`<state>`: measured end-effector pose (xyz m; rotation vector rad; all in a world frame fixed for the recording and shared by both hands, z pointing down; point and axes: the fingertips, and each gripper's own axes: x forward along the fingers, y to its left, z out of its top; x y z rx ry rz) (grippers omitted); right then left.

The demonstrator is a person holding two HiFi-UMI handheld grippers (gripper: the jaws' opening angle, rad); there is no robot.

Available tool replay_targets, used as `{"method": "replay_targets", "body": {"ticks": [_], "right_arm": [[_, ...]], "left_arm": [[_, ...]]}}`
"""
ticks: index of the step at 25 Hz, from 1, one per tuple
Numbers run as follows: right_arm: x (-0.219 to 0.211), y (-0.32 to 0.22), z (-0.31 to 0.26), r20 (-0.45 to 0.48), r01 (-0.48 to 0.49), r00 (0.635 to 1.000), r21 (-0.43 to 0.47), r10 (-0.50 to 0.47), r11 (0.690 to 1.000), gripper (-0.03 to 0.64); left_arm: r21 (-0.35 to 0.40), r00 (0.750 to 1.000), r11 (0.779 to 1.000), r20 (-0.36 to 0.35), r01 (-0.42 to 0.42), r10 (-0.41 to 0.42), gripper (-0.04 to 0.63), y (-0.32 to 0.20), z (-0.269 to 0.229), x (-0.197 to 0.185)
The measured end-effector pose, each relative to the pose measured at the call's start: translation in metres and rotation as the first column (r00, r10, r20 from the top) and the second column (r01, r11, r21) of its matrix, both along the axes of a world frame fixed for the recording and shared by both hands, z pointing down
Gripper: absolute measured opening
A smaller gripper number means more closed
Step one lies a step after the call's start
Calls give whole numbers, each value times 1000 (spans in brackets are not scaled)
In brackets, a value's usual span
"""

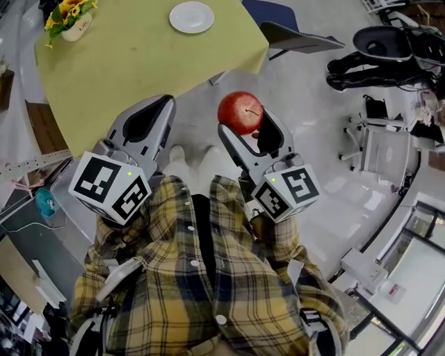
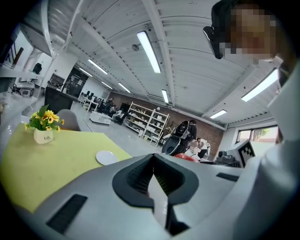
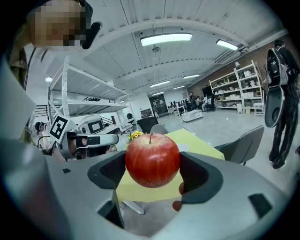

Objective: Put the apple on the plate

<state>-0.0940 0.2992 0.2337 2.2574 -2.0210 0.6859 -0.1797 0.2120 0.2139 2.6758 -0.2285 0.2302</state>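
Now held: apple (image 1: 240,112), pinched between right gripper (image 1: 250,126) fingers, stem up.
Left gripper (image 1: 161,110): fingers seemingly pressed together, nothing between.
Plate (image 1: 191,17): well beyond the fingertips, on the table (image 1: 139,62).
Advice: carry it level, lower it gently.

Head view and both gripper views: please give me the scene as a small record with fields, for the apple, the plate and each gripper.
apple: red, stem up, in the air over the floor, short of the table
right gripper: jaws closed on the apple
left gripper: jaws together, nothing between them
plate: white, empty, on the yellow-green table
task state: apple not yet on the plate
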Motion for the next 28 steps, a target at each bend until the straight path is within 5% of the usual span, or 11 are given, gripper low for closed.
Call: {"method": "replay_targets", "body": {"ticks": [16,28], "right_arm": [[93,-59,-4,24,116,993,28,-116,993,357],[194,-84,-14,2,286,958,61,-286,956,357]], "left_arm": [[22,988,988,-11,155,-155,9,-54,-7,75],[47,931,929,-31,366,-365,9,-71,-15,146]]}}
